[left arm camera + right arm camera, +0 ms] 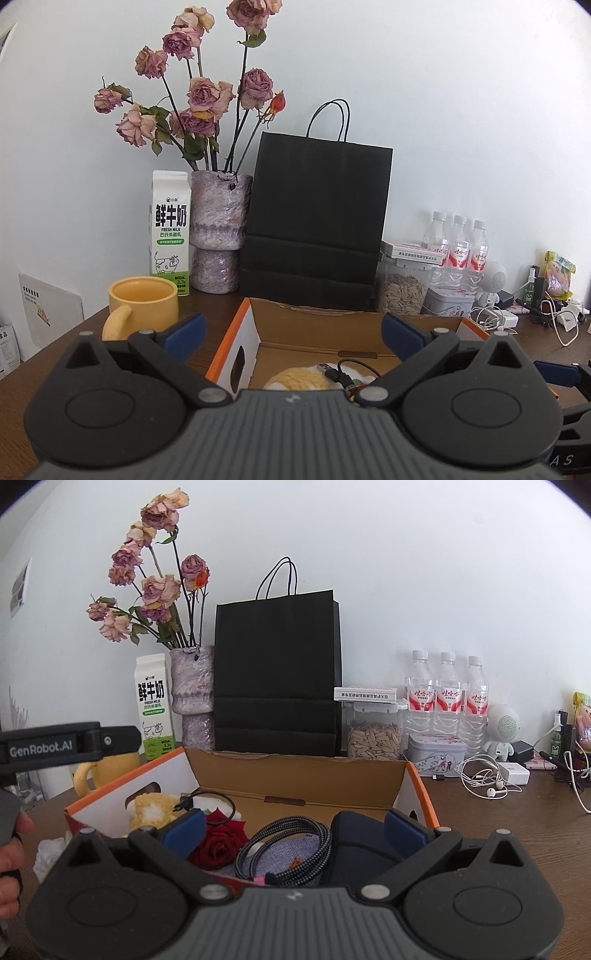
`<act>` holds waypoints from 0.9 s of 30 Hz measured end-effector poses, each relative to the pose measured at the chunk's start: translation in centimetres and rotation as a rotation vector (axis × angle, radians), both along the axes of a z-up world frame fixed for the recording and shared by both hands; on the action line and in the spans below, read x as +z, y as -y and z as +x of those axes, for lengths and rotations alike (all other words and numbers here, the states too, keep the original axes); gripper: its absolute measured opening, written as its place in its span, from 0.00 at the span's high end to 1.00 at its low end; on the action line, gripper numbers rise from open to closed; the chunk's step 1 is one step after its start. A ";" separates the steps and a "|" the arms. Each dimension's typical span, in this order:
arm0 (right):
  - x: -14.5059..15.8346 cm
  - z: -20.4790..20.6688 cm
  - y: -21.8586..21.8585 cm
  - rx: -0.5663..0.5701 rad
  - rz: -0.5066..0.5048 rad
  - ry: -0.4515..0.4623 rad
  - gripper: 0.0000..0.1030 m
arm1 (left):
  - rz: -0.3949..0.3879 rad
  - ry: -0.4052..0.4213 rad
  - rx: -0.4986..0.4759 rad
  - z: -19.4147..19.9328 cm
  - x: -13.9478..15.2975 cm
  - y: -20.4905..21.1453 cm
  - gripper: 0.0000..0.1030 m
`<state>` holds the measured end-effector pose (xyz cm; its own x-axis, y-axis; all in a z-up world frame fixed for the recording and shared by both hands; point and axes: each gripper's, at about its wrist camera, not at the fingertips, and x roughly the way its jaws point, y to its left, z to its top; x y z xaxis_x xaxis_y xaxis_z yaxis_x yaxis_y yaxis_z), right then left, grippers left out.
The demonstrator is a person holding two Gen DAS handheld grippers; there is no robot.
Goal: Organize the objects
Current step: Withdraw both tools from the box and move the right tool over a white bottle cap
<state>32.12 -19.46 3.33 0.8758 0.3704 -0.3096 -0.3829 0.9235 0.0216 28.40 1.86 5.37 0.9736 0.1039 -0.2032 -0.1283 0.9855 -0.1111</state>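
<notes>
**Both grippers hang empty over the open box**

Left wrist view: the left gripper [293,334] has its jaws spread wide with nothing between them. Beyond and below the blue fingertips [186,330] sits the cardboard box [321,326], open-topped with orange edges, on the wooden table [22,384]. Inside it, low between the jaws, lie a yellow knitted item [301,378] and a black USB cable [341,371]. A yellow mug [144,301] stands just left of the box, outside the left finger. Behind are a milk carton [170,232], a vase [218,230] of dried roses and a black paper bag [316,229].

Right wrist view: the right gripper [295,825] is likewise wide open and holds nothing. Between its jaws, inside the box [295,775], lie a coiled braided cable [286,851], a red rose [219,843] by the left finger and a dark blue pouch [360,843] by the right finger. The left gripper's side [70,742] shows at the left edge, with a hand [11,864] below it.
</notes>
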 end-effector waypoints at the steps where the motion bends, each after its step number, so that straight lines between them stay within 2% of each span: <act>1: -0.1 -0.2 0.1 0.000 -0.007 -0.001 0.00 | 0.001 0.002 0.001 -0.3 0.0 -0.1 0.00; 10: -1.2 -2.4 1.2 -0.005 -0.045 -0.037 0.00 | 0.043 -0.046 0.015 -3.4 -1.6 -0.3 0.00; 20: -2.1 -6.0 2.4 -0.011 -0.055 -0.053 0.00 | -0.005 -0.104 0.047 -7.4 -3.2 -1.7 0.00; 27: -2.5 -8.3 3.2 0.011 -0.077 -0.093 0.00 | -0.018 -0.164 0.034 -9.1 -3.7 -1.8 0.00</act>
<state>23.84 -22.61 0.79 0.8379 0.3523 -0.4169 -0.3931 0.9194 -0.0131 19.33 3.65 1.68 0.9234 0.1308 -0.3608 -0.1790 0.9784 -0.1036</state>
